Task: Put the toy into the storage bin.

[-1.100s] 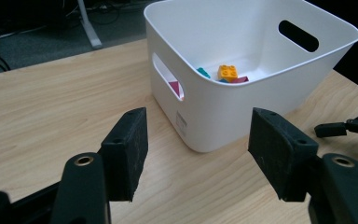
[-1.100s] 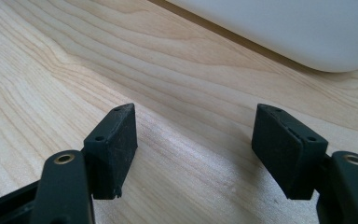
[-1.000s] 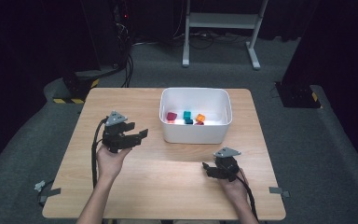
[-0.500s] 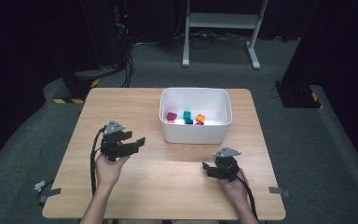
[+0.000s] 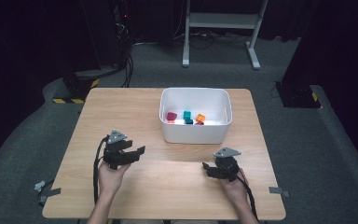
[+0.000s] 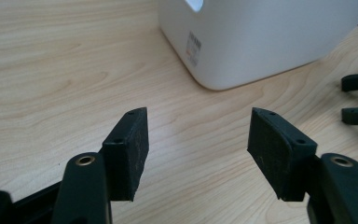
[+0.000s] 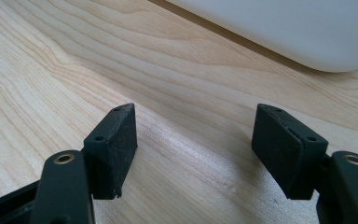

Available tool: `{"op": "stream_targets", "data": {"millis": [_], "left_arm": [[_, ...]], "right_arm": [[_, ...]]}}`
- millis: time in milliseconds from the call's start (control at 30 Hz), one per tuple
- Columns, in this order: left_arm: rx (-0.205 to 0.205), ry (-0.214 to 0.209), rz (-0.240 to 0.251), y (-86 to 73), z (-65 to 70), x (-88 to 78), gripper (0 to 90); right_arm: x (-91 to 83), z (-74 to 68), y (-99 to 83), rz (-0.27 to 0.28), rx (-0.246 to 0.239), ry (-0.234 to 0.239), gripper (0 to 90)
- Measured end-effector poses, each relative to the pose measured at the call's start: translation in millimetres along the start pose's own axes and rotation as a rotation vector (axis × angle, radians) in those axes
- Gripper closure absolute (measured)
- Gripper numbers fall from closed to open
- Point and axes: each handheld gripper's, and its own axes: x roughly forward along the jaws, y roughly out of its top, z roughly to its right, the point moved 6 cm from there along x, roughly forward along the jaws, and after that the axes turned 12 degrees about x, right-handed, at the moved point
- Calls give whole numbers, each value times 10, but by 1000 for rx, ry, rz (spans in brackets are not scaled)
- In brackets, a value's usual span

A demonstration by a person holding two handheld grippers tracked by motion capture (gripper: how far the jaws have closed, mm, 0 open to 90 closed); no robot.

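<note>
High view: a white bin (image 5: 195, 117) is seen at 12 o'clock on the tabletop (image 5: 135, 107), with a red block (image 5: 171, 116), teal block (image 5: 187, 115) and orange block (image 5: 200, 118) inside. The left gripper (image 5: 137, 151) is held at 8 o'clock of it, the right gripper (image 5: 206, 168) at 5 o'clock.

Left gripper view: jaws wide, nothing between; a label (image 6: 193, 48) on the bin wall is made out.

Right gripper view: jaws wide, bare wood between; bin at 1 o'clock.

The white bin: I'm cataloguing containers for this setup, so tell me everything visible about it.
The white bin is a rounded-corner rectangular tub that looks like smooth plastic, open-topped and upright on the wooden table, toward its far side. A small printed label sits on one outer wall. Inside lie a dark red block, a teal block and an orange block. Nothing else touches it.
</note>
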Motion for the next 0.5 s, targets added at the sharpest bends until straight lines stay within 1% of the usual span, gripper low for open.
{"op": "stream_targets", "data": {"millis": [167,300,500], "left_arm": [[1,18,-36,-148,2,123,386],[-14,12,-53,-274,12,207,385],[-14,27,-73,-413,22,297,385]], "right_arm": [[0,0,0,1,0,1,310],[0,0,0,0,1,0,310],[0,-1,0,1,0,1,310]]}}
